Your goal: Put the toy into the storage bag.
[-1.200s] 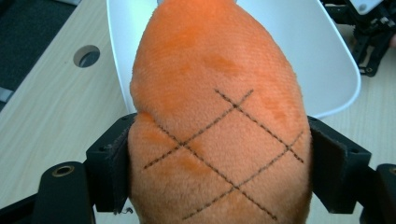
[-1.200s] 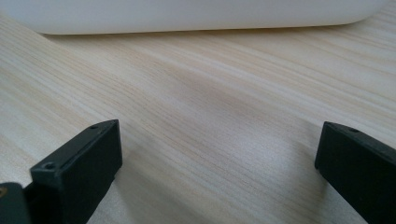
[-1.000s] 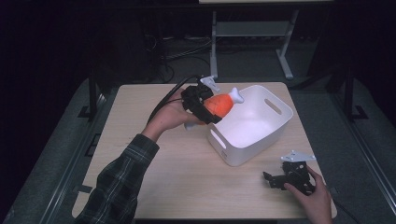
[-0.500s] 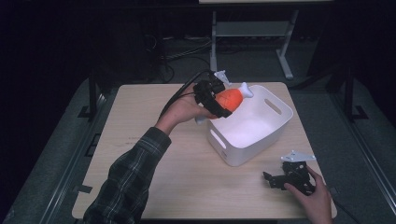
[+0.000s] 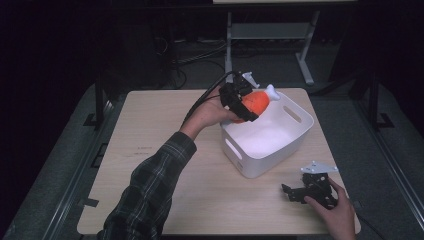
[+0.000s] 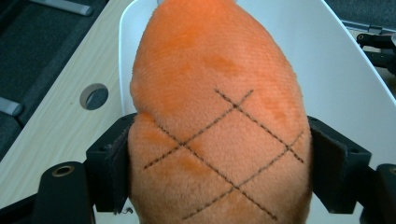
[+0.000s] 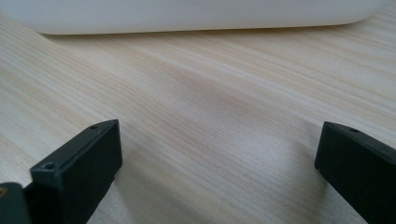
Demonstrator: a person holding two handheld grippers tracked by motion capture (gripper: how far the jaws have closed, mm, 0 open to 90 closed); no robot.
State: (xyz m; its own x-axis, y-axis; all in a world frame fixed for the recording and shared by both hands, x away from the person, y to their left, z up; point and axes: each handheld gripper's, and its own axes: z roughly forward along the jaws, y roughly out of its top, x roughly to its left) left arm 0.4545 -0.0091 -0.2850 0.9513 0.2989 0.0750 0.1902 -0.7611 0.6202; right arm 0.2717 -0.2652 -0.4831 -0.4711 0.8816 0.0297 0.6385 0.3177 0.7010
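An orange plush drumstick point(image 5: 256, 101) with a white bone end hangs over the far left rim of a white plastic bin point(image 5: 295, 145). My left gripper point(image 5: 246, 109) is shut on it. In the left gripper view the orange plush drumstick point(image 6: 219, 121), stitched with dark crossed lines, is squeezed between both black jaws, with the white bin point(image 6: 345, 79) below. My right gripper point(image 5: 289, 192) rests on the table near its front right corner. In the right gripper view my right gripper point(image 7: 219, 177) is open over bare wood, the white bin's wall point(image 7: 187, 18) ahead.
The light wooden table point(image 5: 165, 145) has a round hole point(image 6: 95, 95) in its top near the bin. Dark floor, cables and a metal stand point(image 5: 235, 35) lie beyond the far edge.
My left gripper has carried the drumstick rightward and farther away, from beside the bin's left corner to above its rim. The right gripper has stayed put.
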